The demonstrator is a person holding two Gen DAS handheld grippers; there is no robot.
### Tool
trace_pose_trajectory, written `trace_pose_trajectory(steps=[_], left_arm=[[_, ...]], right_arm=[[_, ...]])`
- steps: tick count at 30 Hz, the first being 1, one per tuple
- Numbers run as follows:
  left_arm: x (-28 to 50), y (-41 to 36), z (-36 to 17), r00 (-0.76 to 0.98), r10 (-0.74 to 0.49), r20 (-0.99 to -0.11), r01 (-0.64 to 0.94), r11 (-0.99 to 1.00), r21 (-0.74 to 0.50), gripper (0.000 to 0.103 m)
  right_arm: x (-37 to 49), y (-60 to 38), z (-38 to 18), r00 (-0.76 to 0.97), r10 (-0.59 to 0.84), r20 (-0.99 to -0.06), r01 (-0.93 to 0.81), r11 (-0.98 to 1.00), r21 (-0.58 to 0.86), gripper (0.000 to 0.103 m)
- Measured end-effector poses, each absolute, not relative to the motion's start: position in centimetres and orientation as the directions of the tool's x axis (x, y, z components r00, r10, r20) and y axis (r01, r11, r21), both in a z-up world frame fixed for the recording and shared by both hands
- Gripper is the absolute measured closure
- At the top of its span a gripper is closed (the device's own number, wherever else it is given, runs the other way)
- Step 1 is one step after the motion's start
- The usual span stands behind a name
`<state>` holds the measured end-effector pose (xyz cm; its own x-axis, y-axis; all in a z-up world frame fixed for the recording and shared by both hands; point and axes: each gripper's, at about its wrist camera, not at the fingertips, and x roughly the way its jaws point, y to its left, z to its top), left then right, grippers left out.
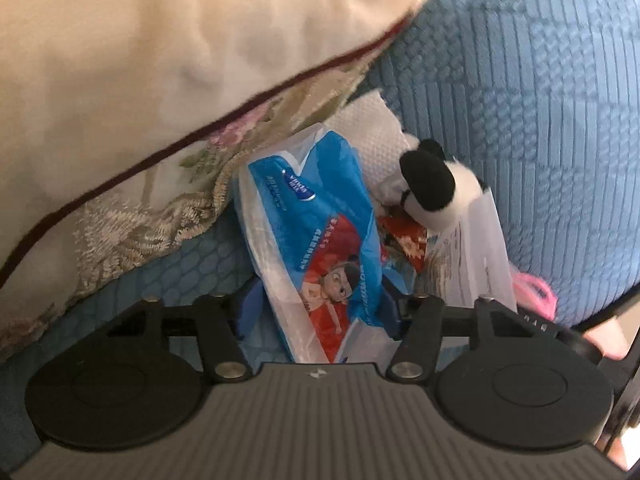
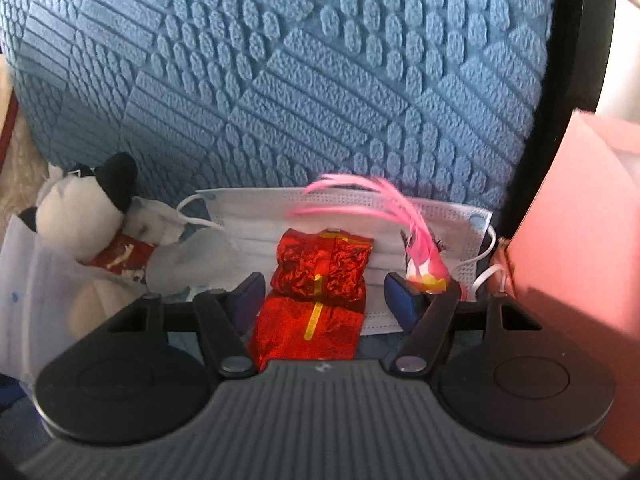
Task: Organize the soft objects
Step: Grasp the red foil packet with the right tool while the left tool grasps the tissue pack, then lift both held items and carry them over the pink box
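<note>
The blue and red plastic pack of tissues (image 1: 316, 248) lay lengthwise between the two blue-tipped fingers of the left claw (image 1: 320, 312), its near end reaching down to the claw's body. The fingers stood close on either side of the pack, but whether their pads pressed on it could not be told; no earlier view was there to compare. Above the pack, a cream cushion with dark red piping and a floral woven border (image 1: 140, 92) hung over its far end. To the right of the pack sat a small black and white plush toy (image 1: 432, 184), and beside that a clear plastic sleeve holding printed paper (image 1: 472, 256). Behind them rose a blue textured sofa cushion (image 1: 520, 100).

In the right wrist view, a crinkled red foil packet with a gold stripe (image 2: 316, 288) lay between the fingers of the right claw (image 2: 324, 296). The fingers were spread, with a visible gap on each side of the packet, so the claw was released. The packet rested on a pale blue disposable face mask (image 2: 256, 220), which lay against the foot of the blue cushion (image 2: 300, 72). Right of the packet lay a small toy with pink feathers (image 2: 420, 256), just beside the right finger. Left of the packet, well apart, lay the plush toy (image 2: 80, 208). A pink box (image 2: 580, 220) stood at the far right.
</note>
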<state>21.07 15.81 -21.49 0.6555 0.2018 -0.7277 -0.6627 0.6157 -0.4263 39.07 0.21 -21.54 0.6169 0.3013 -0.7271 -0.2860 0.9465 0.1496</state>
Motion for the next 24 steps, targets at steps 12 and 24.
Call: trace_pose_trajectory(steps=[12,24], left_arm=[[21.1,14.2,-20.2,0.668,0.220,-0.710,-0.613,0.705,-0.358,0.075],[19.6,12.5,-17.0,0.725,0.154,-0.672,-0.511,0.775,-0.373,0.077]], right_arm=[[38.7,2.1,-22.1,0.621,0.268,-0.736,-0.322,0.944,0.072,0.046],[34.9,1.6,-19.0,0.656,0.275,-0.703,-0.339,0.940,0.051,0.047]])
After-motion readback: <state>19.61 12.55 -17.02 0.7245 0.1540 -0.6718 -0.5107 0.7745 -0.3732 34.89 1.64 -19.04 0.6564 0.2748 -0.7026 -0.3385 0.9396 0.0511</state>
